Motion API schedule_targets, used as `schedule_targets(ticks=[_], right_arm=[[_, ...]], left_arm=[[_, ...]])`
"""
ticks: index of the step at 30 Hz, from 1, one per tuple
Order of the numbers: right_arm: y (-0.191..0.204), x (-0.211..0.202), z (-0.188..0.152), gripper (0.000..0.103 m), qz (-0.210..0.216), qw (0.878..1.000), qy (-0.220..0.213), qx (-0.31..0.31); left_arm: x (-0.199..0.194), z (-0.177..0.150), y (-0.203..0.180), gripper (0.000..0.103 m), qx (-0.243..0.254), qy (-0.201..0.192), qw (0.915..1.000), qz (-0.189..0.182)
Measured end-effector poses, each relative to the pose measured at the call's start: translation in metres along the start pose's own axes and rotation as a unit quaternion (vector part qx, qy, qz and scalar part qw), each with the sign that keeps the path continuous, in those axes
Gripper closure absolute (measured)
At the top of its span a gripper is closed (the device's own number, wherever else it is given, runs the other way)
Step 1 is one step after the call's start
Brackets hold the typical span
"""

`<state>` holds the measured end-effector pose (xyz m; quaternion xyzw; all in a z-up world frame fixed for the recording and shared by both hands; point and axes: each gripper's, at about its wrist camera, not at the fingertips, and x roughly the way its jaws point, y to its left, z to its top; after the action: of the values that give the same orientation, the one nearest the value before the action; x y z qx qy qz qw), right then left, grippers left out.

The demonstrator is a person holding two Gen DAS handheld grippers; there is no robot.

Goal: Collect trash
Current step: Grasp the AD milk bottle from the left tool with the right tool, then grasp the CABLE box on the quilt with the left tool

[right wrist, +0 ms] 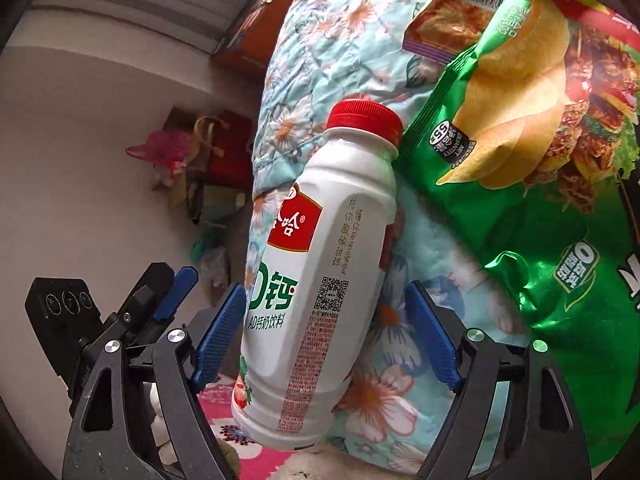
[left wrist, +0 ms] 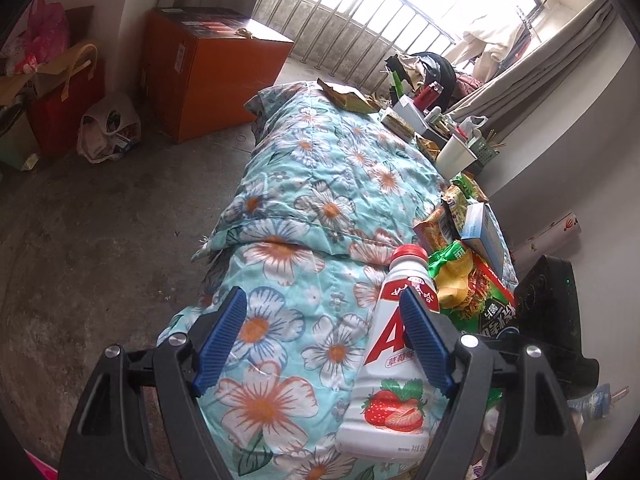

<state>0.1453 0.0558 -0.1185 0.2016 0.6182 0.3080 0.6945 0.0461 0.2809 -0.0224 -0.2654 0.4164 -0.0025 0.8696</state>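
White plastic bottle (right wrist: 320, 276) w/ ribbed red cap, strawberry label, lies on puffy floral quilt (left wrist: 320, 184) beside crinkly green foil chip bag (right wrist: 520, 184). Right gripper (right wrist: 326, 334) wide open, blue ribbed pads either side, not clamping. Left gripper (left wrist: 322, 338) wide open, holding nothing.

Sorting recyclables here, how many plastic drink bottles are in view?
2: white red-capped plastic milk bottle on the floral quilt; clear blue-labelled bottle on the floor. More may be hidden.

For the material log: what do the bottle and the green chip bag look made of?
Bottle: likely opaque white plastic, glossy, with moulded ridges and a ribbed red cap. Chip bag: probably metallised plastic film, shiny, with crinkles catching light.
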Motion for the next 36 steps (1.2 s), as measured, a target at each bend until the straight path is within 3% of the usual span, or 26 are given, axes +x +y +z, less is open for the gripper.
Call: schedule_targets(ticks=[6,10,15,20,25,29,32,36], right_arm=[[0.008,0.016,0.002,0.037,-0.006,1.0,-0.011,-0.012],[-0.003,0.003,-0.003,0.038,0.051,0.999,-0.008,-0.01],[-0.014,-0.05,-0.021,0.039,0.114,0.992,-0.033,-0.033],[-0.054,-0.142,-0.047,0.039,0.123,0.985,-0.115,-0.033],[-0.114,-0.247,-0.086,0.039,0.074,0.969,-0.237,0.007],[-0.16,-0.313,-0.115,0.039,0.001,0.947,-0.319,0.035],[-0.192,-0.335,-0.119,0.039,-0.047,0.939,-0.337,0.044],[-0.237,-0.33,-0.107,0.039,-0.074,0.946,-0.308,0.067]], left_arm=[[-0.003,-0.002,0.009,0.027,-0.008,-0.005,1.0,0.002],[-0.006,-0.001,0.002,0.027,-0.001,-0.01,0.9999,-0.004],[-0.007,0.001,-0.026,0.027,0.031,-0.013,0.9991,-0.027],[0.004,0.001,-0.085,0.027,0.1,0.001,0.9925,-0.07],[0.03,-0.013,-0.164,0.027,0.17,0.046,0.9724,-0.153],[0.058,-0.037,-0.235,0.027,0.217,0.107,0.946,-0.216],[0.079,-0.06,-0.284,0.027,0.253,0.154,0.9252,-0.238],[0.112,-0.085,-0.326,0.027,0.284,0.193,0.9132,-0.219]])
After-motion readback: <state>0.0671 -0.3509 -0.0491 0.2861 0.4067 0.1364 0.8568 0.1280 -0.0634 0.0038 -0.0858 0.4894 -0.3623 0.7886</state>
